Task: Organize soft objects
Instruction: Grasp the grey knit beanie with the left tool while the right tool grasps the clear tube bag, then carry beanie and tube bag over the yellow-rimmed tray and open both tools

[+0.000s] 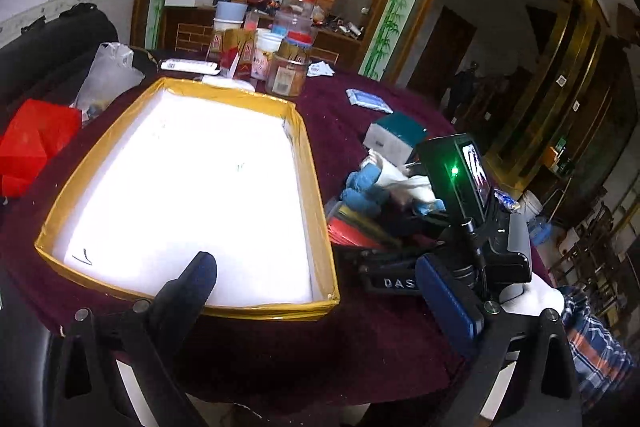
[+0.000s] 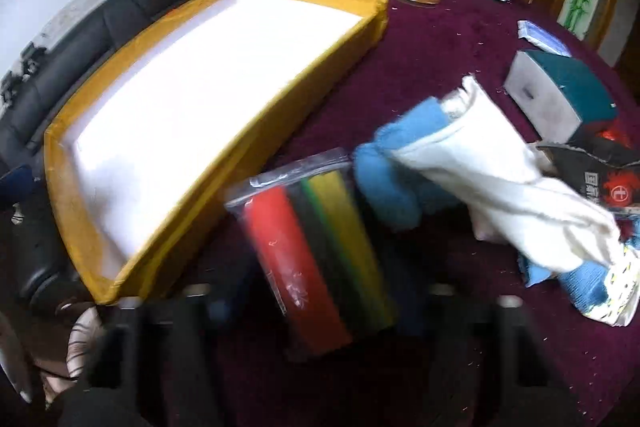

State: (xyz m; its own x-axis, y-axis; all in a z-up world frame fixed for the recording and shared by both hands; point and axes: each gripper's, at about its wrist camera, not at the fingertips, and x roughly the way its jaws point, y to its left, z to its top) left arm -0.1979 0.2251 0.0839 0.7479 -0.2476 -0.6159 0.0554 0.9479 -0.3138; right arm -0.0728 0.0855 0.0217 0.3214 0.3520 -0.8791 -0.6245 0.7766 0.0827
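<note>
A shallow yellow-rimmed box (image 1: 312,163) with a white inside sits on the maroon tablecloth; it also shows in the right wrist view (image 2: 256,119). My left gripper (image 1: 320,279) is open and empty above the box's near edge. Right of the box lies a pile of soft things: a clear pack of red, green and yellow cloths (image 2: 316,247), a blue towel (image 2: 388,171) and a white cloth (image 2: 520,187). My right gripper (image 2: 316,307) is blurred, with the cloth pack between its fingers. In the left wrist view the right gripper's body (image 1: 460,223) hides part of the pile.
Jars, cartons and cups (image 1: 276,39) crowd the table's far side. A teal and white box (image 2: 560,95) and a blue packet (image 2: 540,37) lie right of the pile. A red box (image 1: 32,143) and plastic bag (image 1: 108,75) sit left of the yellow box.
</note>
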